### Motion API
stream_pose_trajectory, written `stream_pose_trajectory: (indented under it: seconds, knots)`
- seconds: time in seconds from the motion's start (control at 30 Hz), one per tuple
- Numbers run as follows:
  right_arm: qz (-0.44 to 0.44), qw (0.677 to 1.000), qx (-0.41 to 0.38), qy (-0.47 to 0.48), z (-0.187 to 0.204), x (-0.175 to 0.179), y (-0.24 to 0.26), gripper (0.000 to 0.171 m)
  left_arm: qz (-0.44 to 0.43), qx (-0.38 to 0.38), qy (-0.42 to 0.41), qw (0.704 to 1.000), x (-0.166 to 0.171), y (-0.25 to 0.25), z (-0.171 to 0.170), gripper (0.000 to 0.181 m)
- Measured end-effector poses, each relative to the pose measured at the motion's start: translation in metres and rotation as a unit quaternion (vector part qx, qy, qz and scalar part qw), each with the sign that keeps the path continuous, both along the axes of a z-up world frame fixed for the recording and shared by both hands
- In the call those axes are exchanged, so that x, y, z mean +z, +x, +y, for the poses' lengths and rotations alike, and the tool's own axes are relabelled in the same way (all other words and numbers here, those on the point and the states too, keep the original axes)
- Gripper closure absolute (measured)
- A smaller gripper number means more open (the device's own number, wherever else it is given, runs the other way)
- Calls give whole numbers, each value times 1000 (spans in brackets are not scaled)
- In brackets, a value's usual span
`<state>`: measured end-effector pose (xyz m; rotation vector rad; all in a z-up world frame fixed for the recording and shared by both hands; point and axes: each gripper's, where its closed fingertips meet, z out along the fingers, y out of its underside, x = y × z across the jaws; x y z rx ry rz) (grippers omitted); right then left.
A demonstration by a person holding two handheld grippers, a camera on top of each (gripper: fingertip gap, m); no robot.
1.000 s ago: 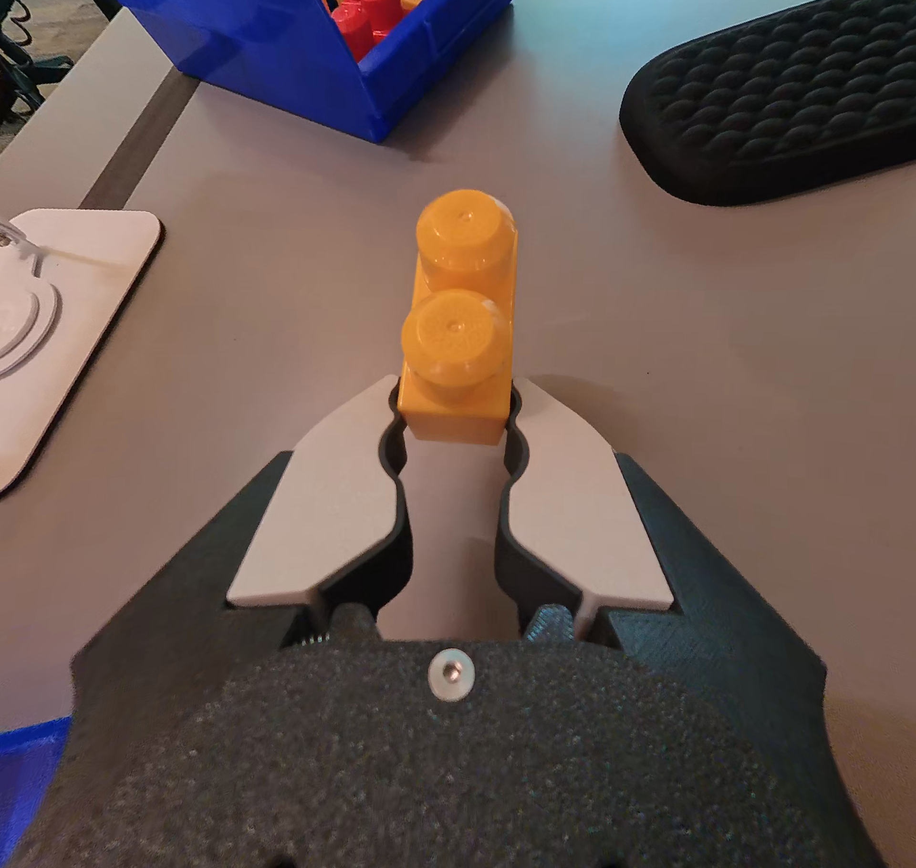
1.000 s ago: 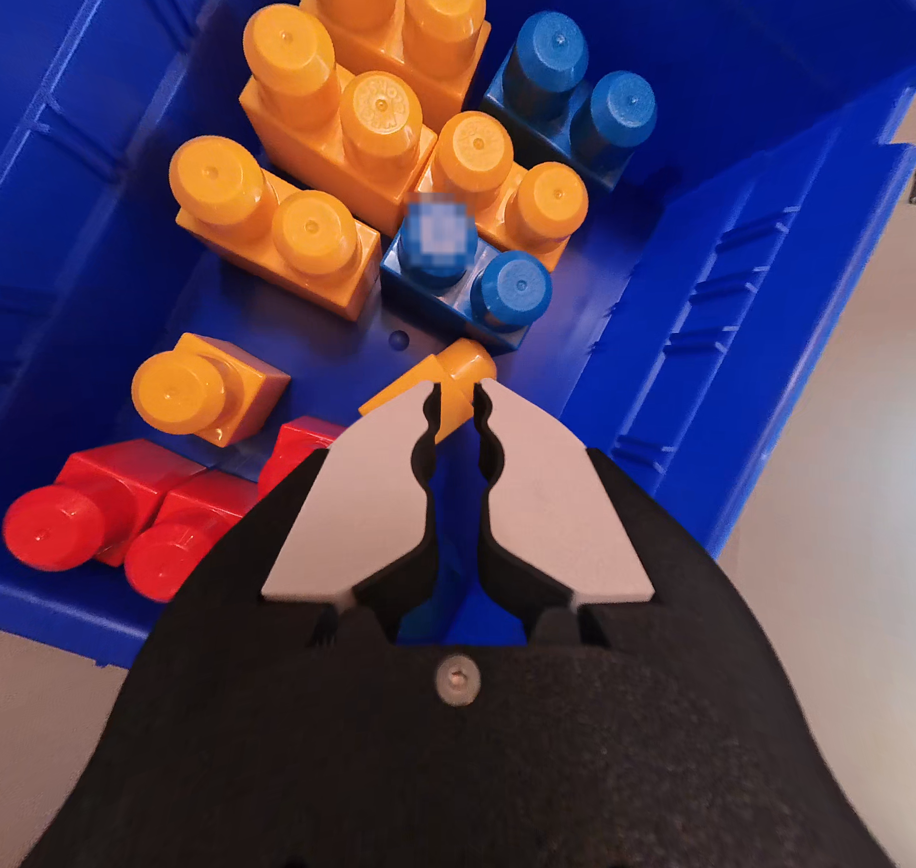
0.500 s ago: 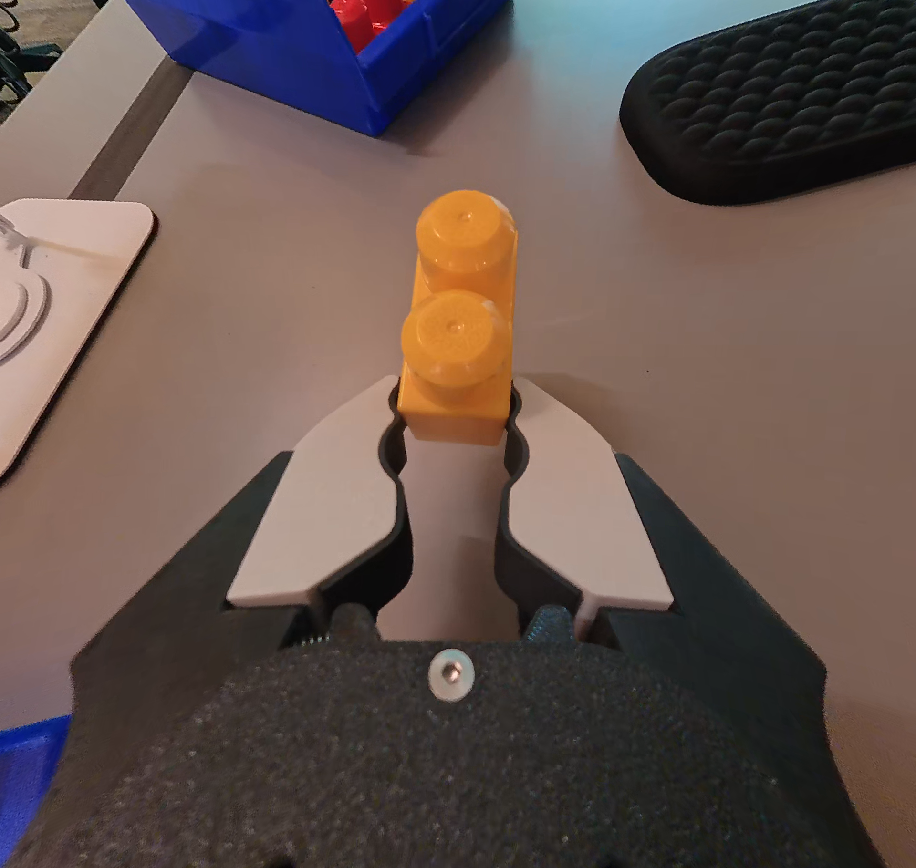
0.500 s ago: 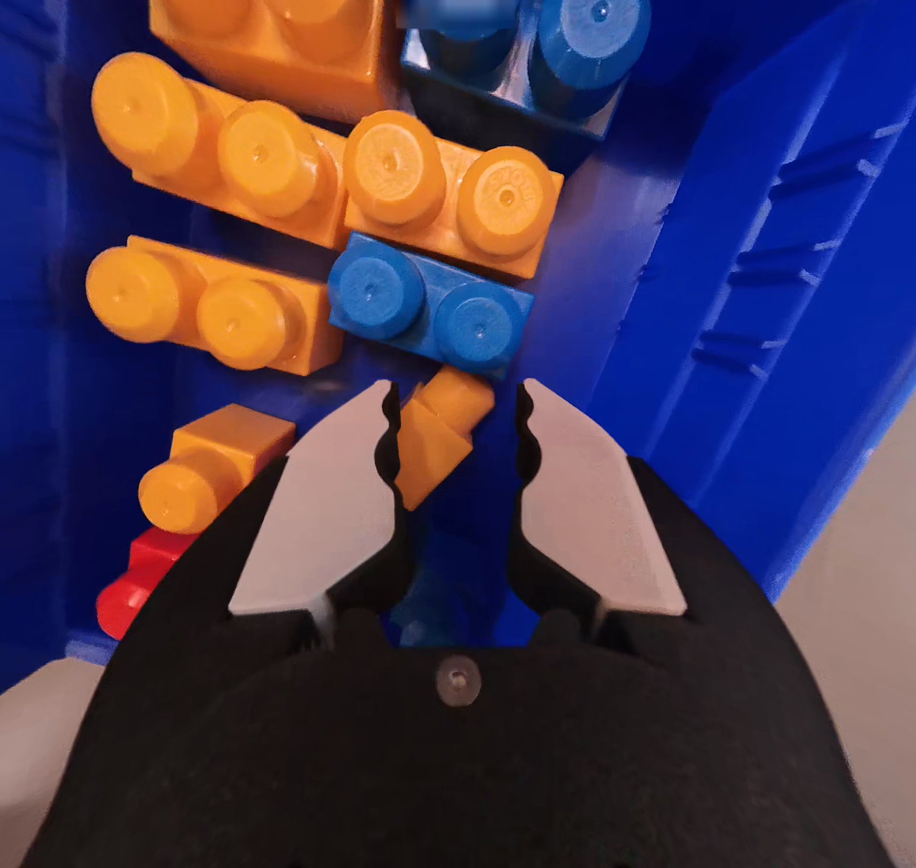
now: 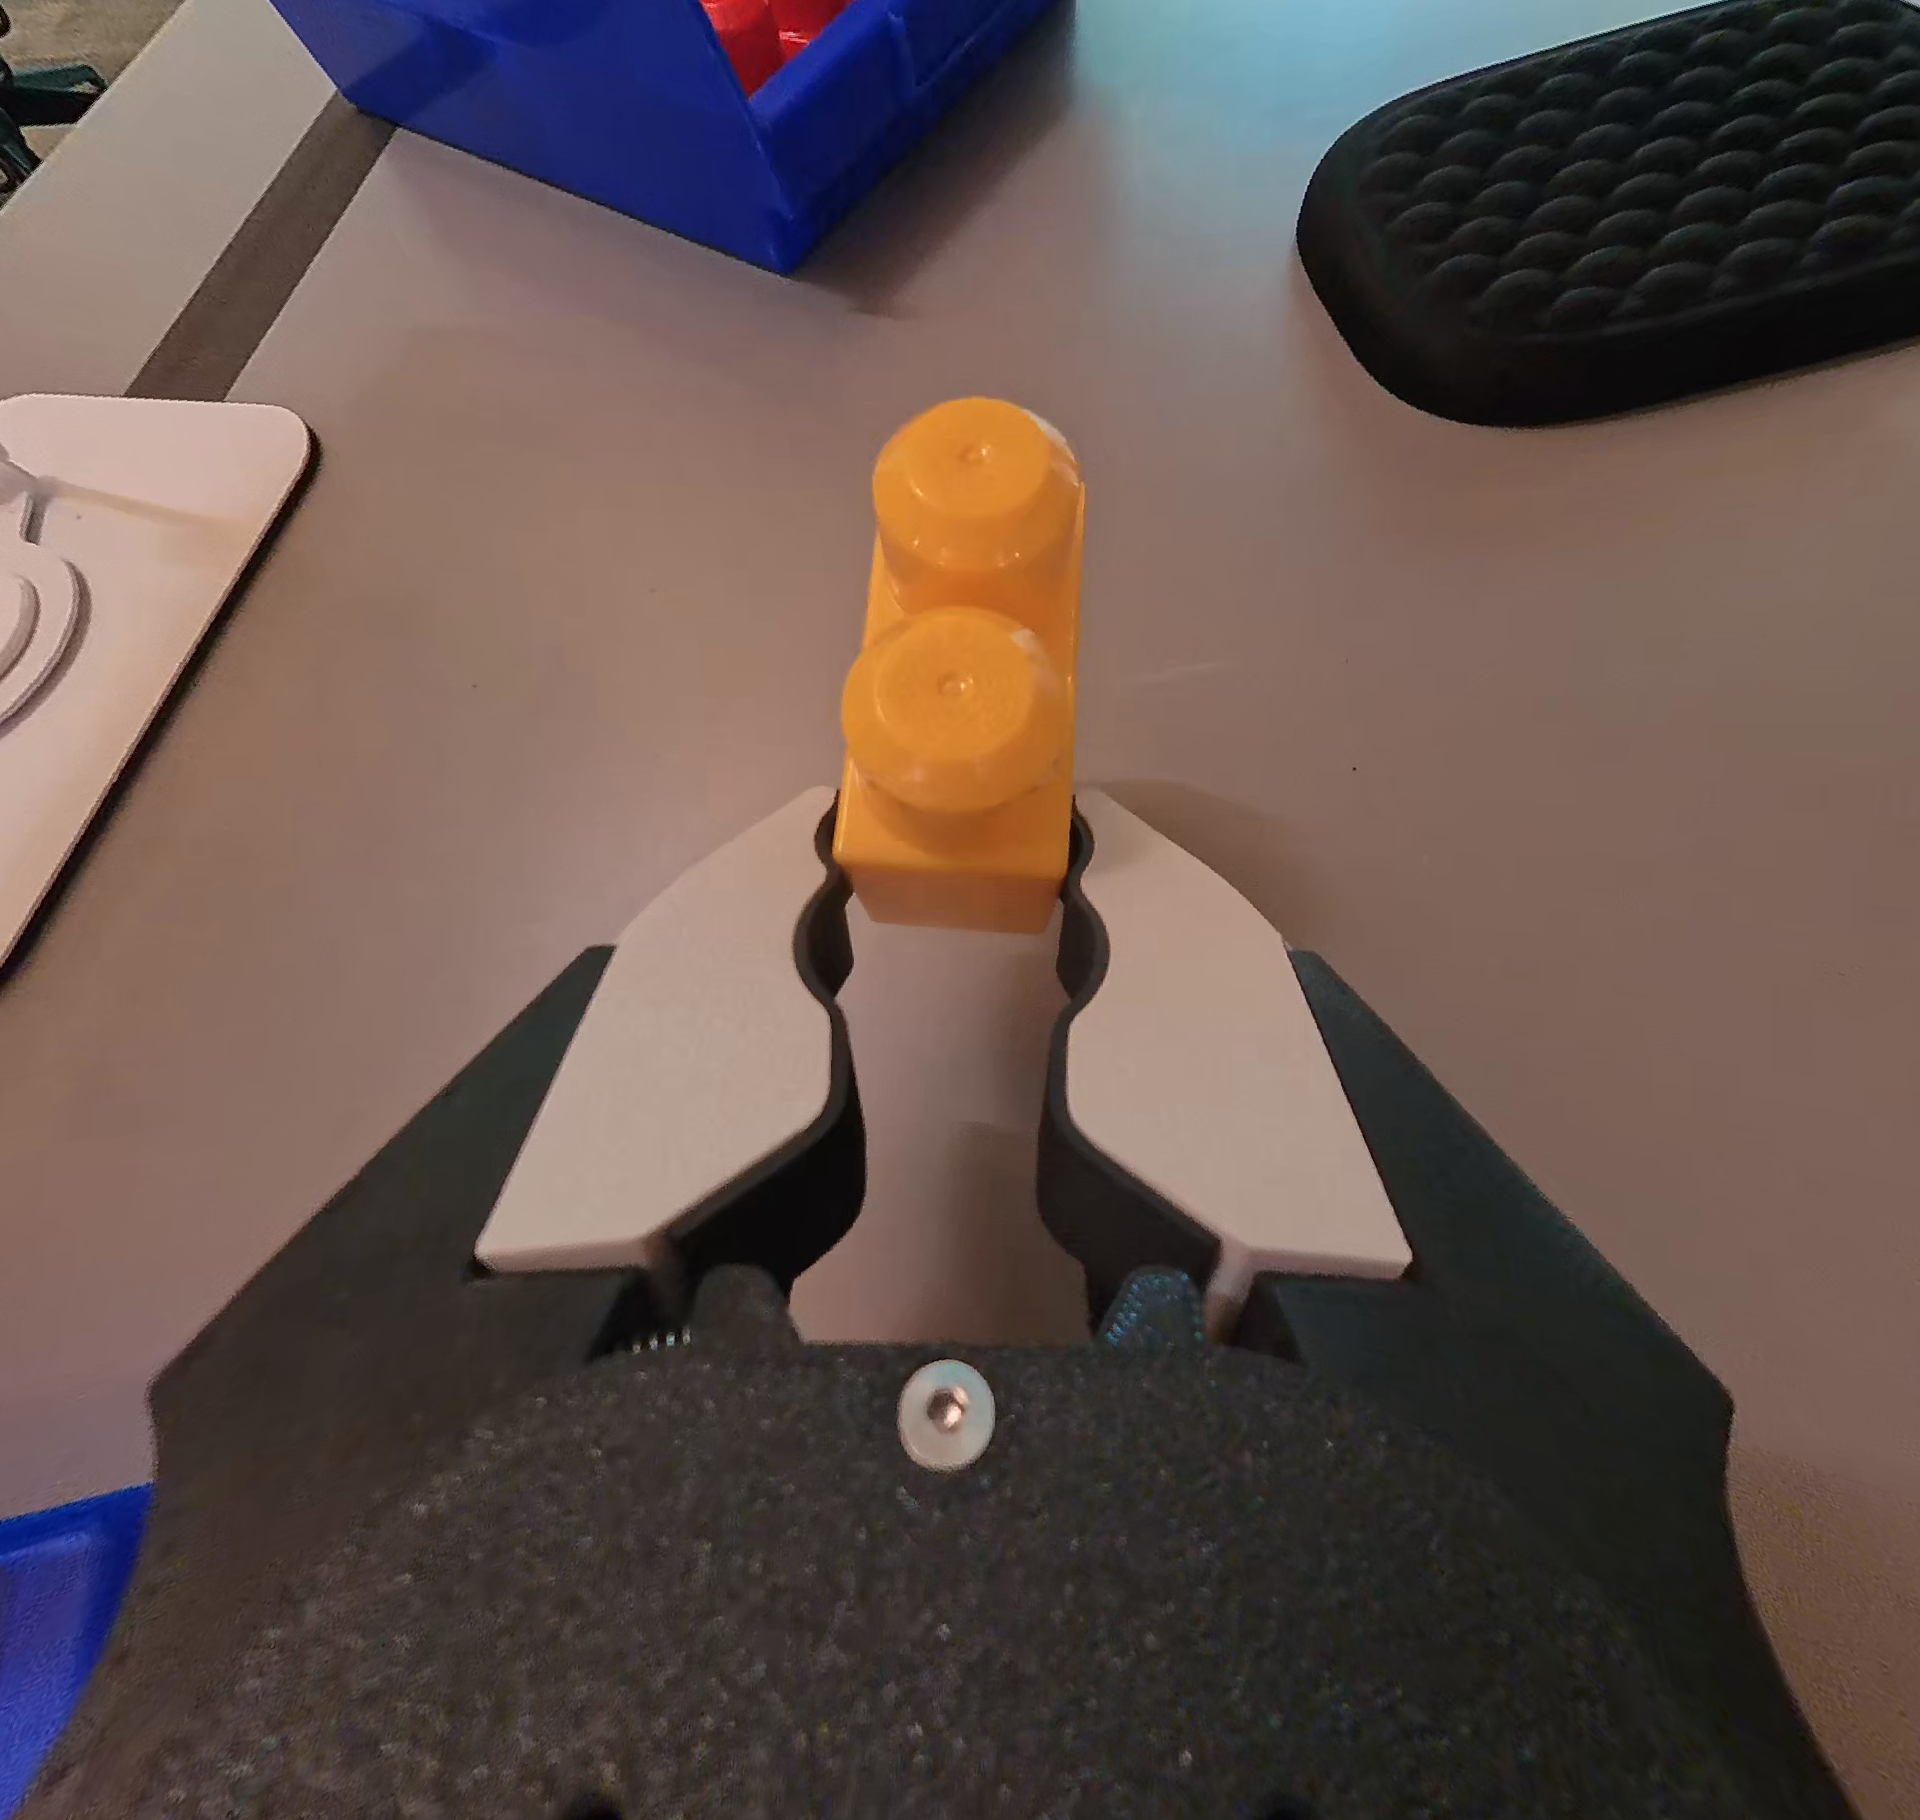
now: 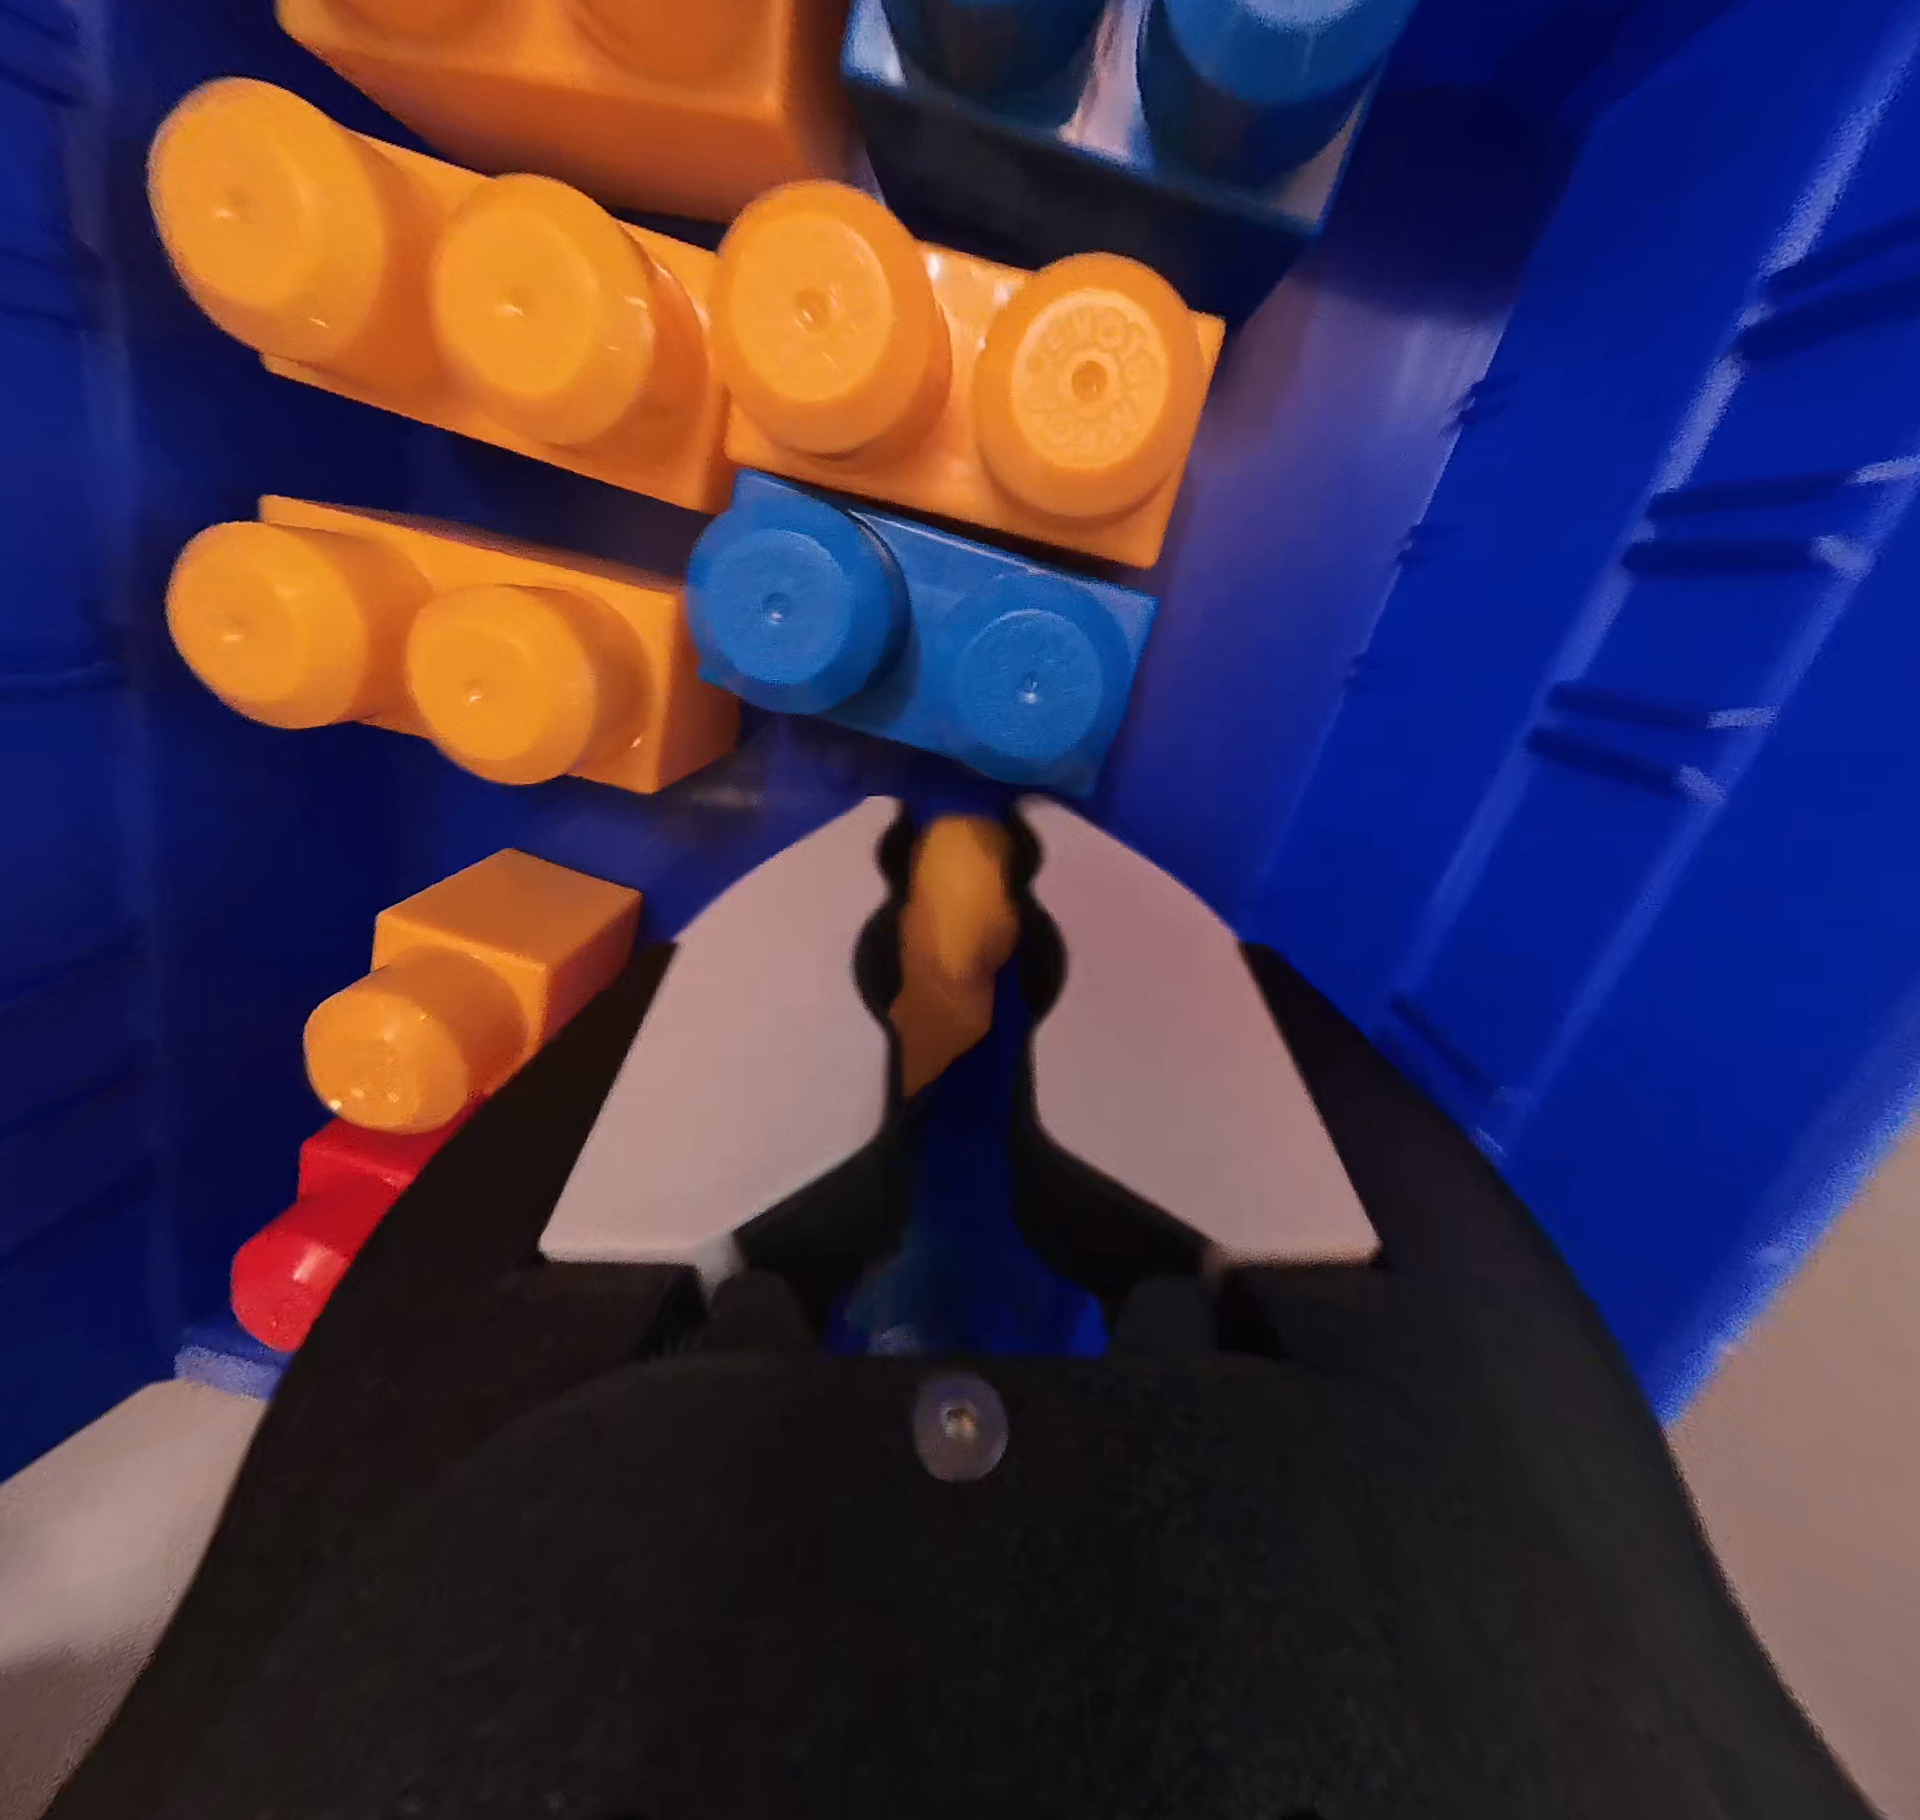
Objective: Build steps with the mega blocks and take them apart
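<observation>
My left gripper (image 5: 951, 861) jaws clenched on near end of one two-stud orange block (image 5: 961, 690), block upright on grey worktop (image 5: 1351, 835), running ahead of the jaws; blue bin (image 5: 582, 77) ahead-left, black pad (image 5: 1621, 201) ahead-right, one white board (image 5: 114, 607) to the left; my right gripper (image 6: 961, 835) inside the blue bin (image 6: 1558, 627), jaws clamped on one small orange block (image 6: 951, 949); ahead of those jaws: one two-stud blue block (image 6: 925, 638) just beyond the tips, a second blue one (image 6: 1122, 25) farther, four two-stud orange blocks; left of jaws one single-stud orange block (image 6: 457, 991), one red block (image 6: 312, 1220) partly hidden; view blurred.
</observation>
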<state>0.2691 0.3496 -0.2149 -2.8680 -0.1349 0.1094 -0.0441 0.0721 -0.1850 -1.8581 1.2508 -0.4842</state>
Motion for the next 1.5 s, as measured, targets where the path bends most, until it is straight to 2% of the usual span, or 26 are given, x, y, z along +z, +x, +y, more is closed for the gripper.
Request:
stream_pose_trajectory:
  seconds: [0.03, 0.17, 0.37, 0.5, 0.6, 0.7, 0.77, 0.83, 1.2, 1.3, 1.5]
  knots:
    - [-3, 1000, 7, 25, 4, 7, 0, 171, 1, 0, 0, 1000, 0, 0, 0, 144]
    - [-28, 997, 52, 47, 0, 17, -2, 171, 4, -1, 1, 1000, -1, 1, 0, 144]
    - [-53, 995, 73, 47, -7, 19, 6, 171, 8, -1, -2, 1000, -4, 2, -1, 144]
    - [-89, 982, 167, 23, -14, 18, 7, 171, 8, -2, -2, 1000, -4, 2, -1, 144]
    - [-166, 933, 318, 33, -12, 27, 9, 165, 9, -2, -2, 1000, -5, 2, -1, 144]
    - [-210, 849, 484, 28, -21, 31, 2, 151, 9, -3, -1, 1000, -4, 2, -1, 144]
    - [-220, 804, 552, 21, -28, 30, -2, 148, 8, -5, 1, 1000, -4, 2, -1, 144]
    - [-216, 773, 596, 17, -33, 28, -4, 148, 7, -7, 1, 1000, -4, 3, -1, 144]
    - [-273, 623, 733, -20, -36, 13, 6, 131, 7, -14, -20, 1000, -14, 5, 1, 143]
    - [-284, 602, 746, -25, -32, 9, 8, 131, 7, -15, -26, 1000, -17, 4, 1, 143]
    - [-290, 585, 757, -26, -25, -3, 17, 133, 6, -18, -32, 999, -20, 6, 1, 143]
